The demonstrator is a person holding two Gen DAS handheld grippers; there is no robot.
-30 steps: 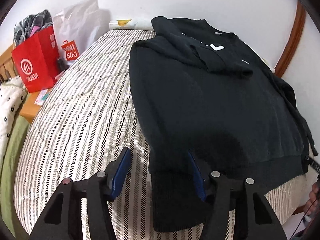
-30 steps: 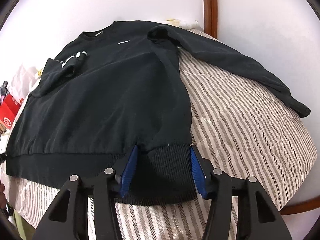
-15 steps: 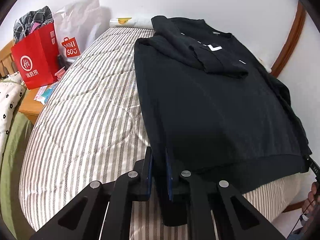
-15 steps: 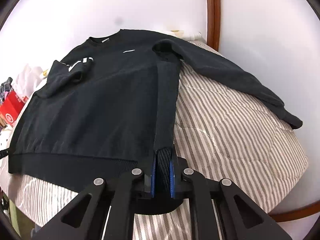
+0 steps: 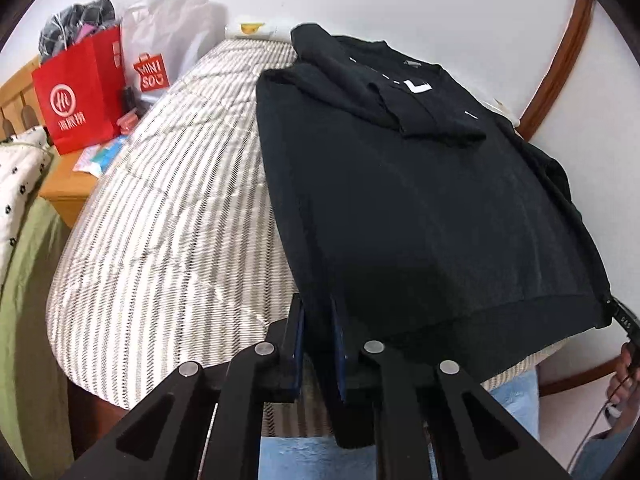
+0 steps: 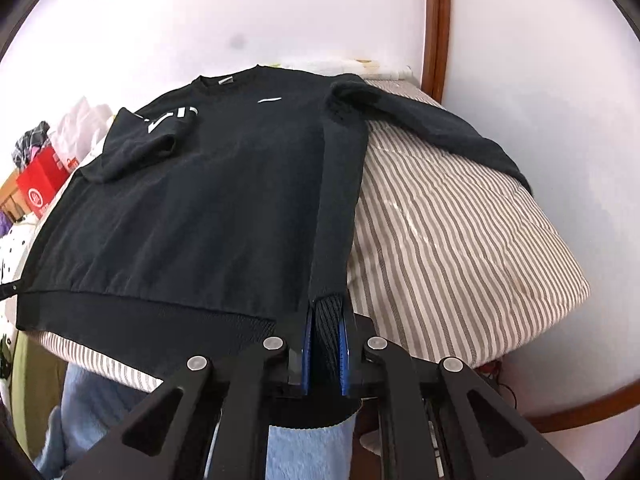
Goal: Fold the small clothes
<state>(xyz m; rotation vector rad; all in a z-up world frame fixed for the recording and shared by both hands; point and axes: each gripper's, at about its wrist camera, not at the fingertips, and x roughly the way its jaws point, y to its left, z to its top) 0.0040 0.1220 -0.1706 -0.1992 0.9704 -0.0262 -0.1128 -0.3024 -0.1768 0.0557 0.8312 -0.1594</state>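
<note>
A striped quilt point(image 5: 168, 216) is covering the bed against a white wall, with a red shopping bag point(image 5: 78, 100) and a white Miniso bag point(image 5: 168, 40) sitting out at ten o'clock in the left wrist view. Lying flat on the quilt is the black sweatshirt point(image 5: 420, 200), its long axis running from the ribbed hem at six o'clock up to the collar at twelve, neck pointing away toward the wall. The left gripper point(image 5: 318, 340) is clamping the hem's left corner, fabric pinched between its blue pads, though the jaws are easing apart a touch. In the right wrist view the right gripper point(image 6: 325, 344) is gripping the hem's right corner, ribbed cloth bunched between the pads, jaws likewise loosening slightly. The left sleeve point(image 6: 140, 148) is lying folded across the chest at ten o'clock; the right sleeve point(image 6: 432, 128) is trailing out over the quilt toward two o'clock. Blue jeans point(image 6: 304, 452) are showing below the bed edge.
</note>
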